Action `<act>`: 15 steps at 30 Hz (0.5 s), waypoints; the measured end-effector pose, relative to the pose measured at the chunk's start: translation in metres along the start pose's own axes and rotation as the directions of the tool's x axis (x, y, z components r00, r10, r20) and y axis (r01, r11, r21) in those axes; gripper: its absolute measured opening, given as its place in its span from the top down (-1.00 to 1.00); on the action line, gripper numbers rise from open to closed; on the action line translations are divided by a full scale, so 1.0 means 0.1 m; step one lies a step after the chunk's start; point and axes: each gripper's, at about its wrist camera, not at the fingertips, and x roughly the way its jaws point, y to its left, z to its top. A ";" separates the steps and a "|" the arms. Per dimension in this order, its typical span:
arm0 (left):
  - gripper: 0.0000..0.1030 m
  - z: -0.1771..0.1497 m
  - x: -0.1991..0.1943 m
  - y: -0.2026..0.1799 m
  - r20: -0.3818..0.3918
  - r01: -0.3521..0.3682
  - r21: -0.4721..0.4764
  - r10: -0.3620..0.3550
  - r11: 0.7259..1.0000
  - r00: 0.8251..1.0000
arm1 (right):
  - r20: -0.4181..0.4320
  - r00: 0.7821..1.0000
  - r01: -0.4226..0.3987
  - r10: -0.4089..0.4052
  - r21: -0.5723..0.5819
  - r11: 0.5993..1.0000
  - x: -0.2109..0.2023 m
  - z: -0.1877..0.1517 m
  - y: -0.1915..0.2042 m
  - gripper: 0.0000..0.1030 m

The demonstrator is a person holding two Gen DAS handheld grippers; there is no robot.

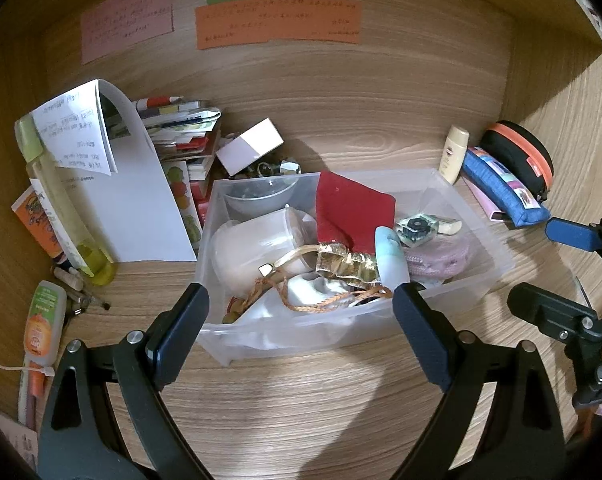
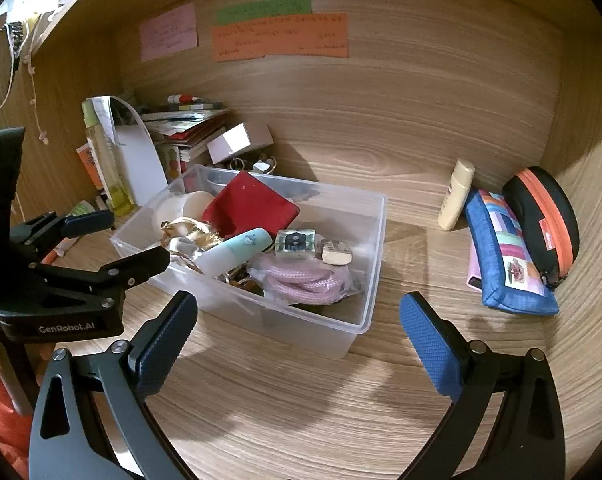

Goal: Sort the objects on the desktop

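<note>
Both tongs are spread wide and carry nothing. My left tongs (image 1: 301, 312) hover just before the near wall of the clear plastic storage bin (image 1: 477, 216), and my right tongs (image 2: 299, 320) hang off its near right corner, above bare wooden desk (image 2: 301, 408).

The bin already holds a jumble: a red cloth pouch (image 1: 353, 208), a pale mint tube (image 1: 391, 256), a crumpled gold ribbon (image 1: 341, 266), a white plastic tub (image 1: 253, 240), a coil of pink cord in a clear wrapper (image 2: 309, 280), a small clear block with a black flower (image 2: 295, 243) and a beige eraser (image 2: 337, 255). Loose things wait on either side. By the right wall stand a cream lotion bottle (image 2: 457, 196), a blue patchwork pencil case (image 2: 505, 256) and a black zip case with orange trim (image 2: 545, 224).

I judge the step in hand to be picking the next loose item, and the right-hand group is nearest my right tongs. The bottle leans on the back panel, so I would come in level and close across its body, low enough that it does not tip away. The pencil case is soft; I would pinch its top edge mid-length so it does not sag. I would keep the left tongs clear of the bin's rim, or use them to steady the near wall, since the light bin could slide when something drops in.
</note>
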 end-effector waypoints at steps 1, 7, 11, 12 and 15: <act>-0.82 0.00 0.00 0.00 0.000 -0.001 0.000 0.001 1.000 1.000 | -0.001 1.000 -0.002 0.002 0.000 1.000 0.00 0.00 0.00 -0.96; -0.82 0.00 0.00 0.01 -0.002 0.008 0.000 -0.008 1.000 1.000 | -0.004 1.000 -0.003 0.003 0.000 1.000 0.00 -0.01 0.01 -0.96; -0.82 -0.01 -0.02 0.01 -0.003 0.017 -0.001 -0.017 1.000 1.000 | -0.005 1.000 -0.013 0.013 0.011 1.000 0.00 -0.01 0.01 -0.96; -0.82 -0.02 -0.02 0.00 -0.003 0.013 0.002 -0.013 1.000 1.000 | -0.003 1.000 -0.019 0.019 0.014 1.000 -0.01 0.00 0.01 -0.96; -0.82 -0.03 -0.04 -0.03 -0.002 0.005 0.017 -0.005 1.000 1.000 | 0.003 1.000 -0.022 0.022 0.009 1.000 -0.03 0.01 0.03 -0.96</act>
